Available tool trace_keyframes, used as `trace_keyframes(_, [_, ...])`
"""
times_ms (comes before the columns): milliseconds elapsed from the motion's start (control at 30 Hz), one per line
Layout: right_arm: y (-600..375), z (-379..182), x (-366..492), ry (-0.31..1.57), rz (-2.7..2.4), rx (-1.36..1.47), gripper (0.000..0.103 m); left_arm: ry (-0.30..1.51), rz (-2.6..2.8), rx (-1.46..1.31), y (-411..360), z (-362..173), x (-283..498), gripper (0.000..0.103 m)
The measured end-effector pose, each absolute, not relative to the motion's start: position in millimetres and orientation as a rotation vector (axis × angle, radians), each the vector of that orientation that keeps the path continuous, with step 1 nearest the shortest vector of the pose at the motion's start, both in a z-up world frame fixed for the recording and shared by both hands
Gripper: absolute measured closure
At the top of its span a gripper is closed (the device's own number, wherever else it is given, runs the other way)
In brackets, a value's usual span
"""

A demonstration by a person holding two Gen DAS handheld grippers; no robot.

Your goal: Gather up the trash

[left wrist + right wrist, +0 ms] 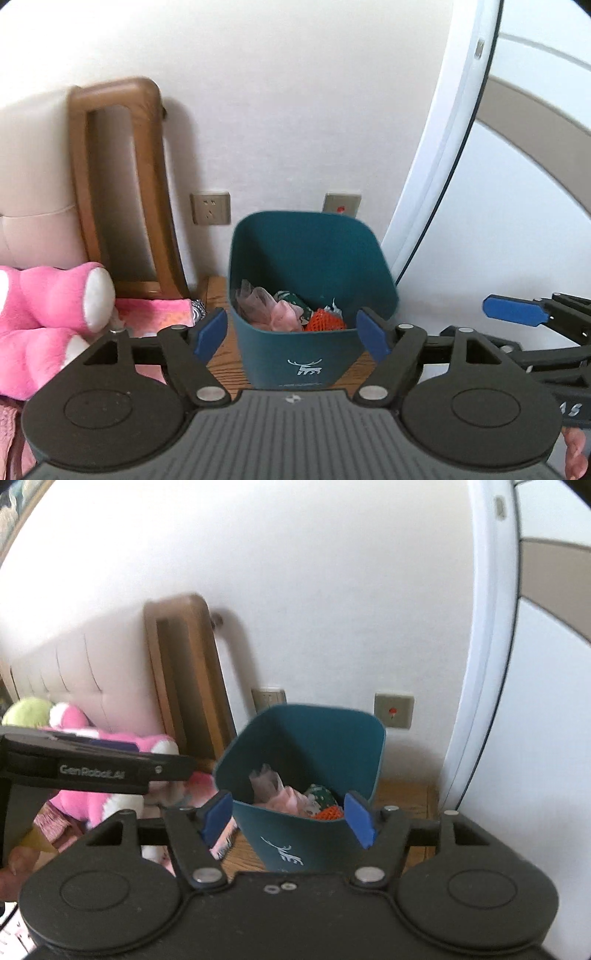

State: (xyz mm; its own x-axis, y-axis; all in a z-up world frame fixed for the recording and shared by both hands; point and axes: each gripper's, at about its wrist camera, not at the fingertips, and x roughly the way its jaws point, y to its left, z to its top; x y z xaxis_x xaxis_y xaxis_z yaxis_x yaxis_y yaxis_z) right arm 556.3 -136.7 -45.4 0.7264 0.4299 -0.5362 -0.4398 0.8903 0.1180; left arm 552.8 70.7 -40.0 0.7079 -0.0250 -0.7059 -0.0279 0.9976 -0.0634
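A dark teal trash bin (314, 266) with a white deer logo stands on a wooden nightstand (221, 354) by the wall. It holds pink netting (277, 310), an orange mesh piece (325, 321) and crumpled wrappers. My left gripper (293, 334) is open and empty, its blue pads either side of the bin's near rim. My right gripper (290, 821) is open and empty too, in front of the same bin (314, 746). The trash (295, 797) shows inside. The right gripper's finger (513, 312) shows at the right of the left wrist view.
A pink plush toy (48, 314) lies on the bed at the left, beside a wooden headboard frame (122, 184). Two wall plates (210, 208) sit behind the bin. A white door frame (443, 147) stands at the right. The left gripper's body (92, 770) crosses the right wrist view.
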Motion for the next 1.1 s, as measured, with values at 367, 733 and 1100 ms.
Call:
trace_keyframes(367, [-152,7,458,0.422,0.473,0.005,0.025,0.701,-0.005,-0.035,75,9,462,0.018])
trace_keyframes(733, [-169,22,403,0.377,0.471,0.053,0.017,0.609,-0.011,-0.015,66,38,390,0.002])
trace_keyframes(1100, [-168,17,370,0.333,0.416,0.046,0.015,0.617,0.007,-0.035,57,37,357,0.002])
